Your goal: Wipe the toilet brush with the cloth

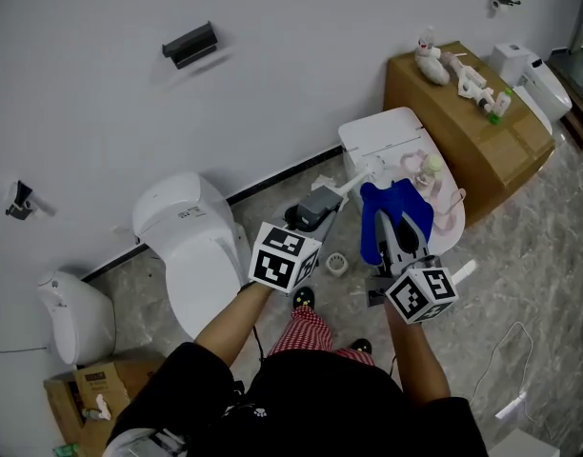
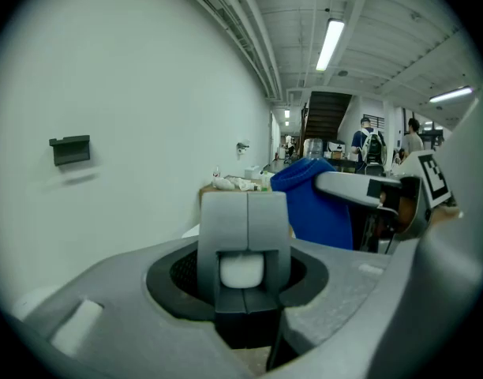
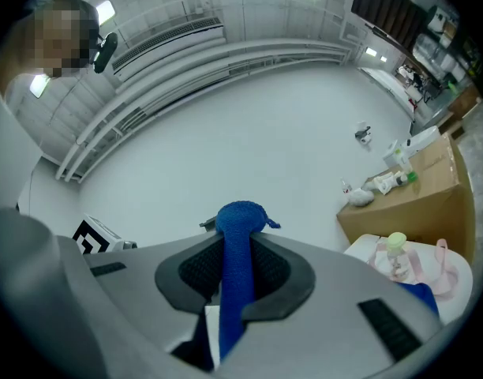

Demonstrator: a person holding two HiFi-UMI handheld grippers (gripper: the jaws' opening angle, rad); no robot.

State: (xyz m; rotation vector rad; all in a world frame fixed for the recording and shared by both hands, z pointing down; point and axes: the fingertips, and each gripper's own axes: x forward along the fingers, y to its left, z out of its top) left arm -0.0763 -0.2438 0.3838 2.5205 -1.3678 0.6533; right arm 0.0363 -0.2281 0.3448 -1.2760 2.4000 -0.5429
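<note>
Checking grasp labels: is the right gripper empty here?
No, the right gripper is shut on the blue cloth, which stands up between its jaws.

readable text: none | toilet label [image 1: 184,213]: print too small to read | box label [image 1: 101,382]: blurred, unreadable | marker cubes [image 1: 284,257]: square patterns only, no letters

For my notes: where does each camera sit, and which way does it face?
Head view: on the head, down at left gripper, right gripper; forearms show.
Left gripper view: on it, along jaws shut on toilet brush, towards wall.
Right gripper view: on it, along jaws shut on blue cloth, towards wall.
All three share the blue cloth.
</note>
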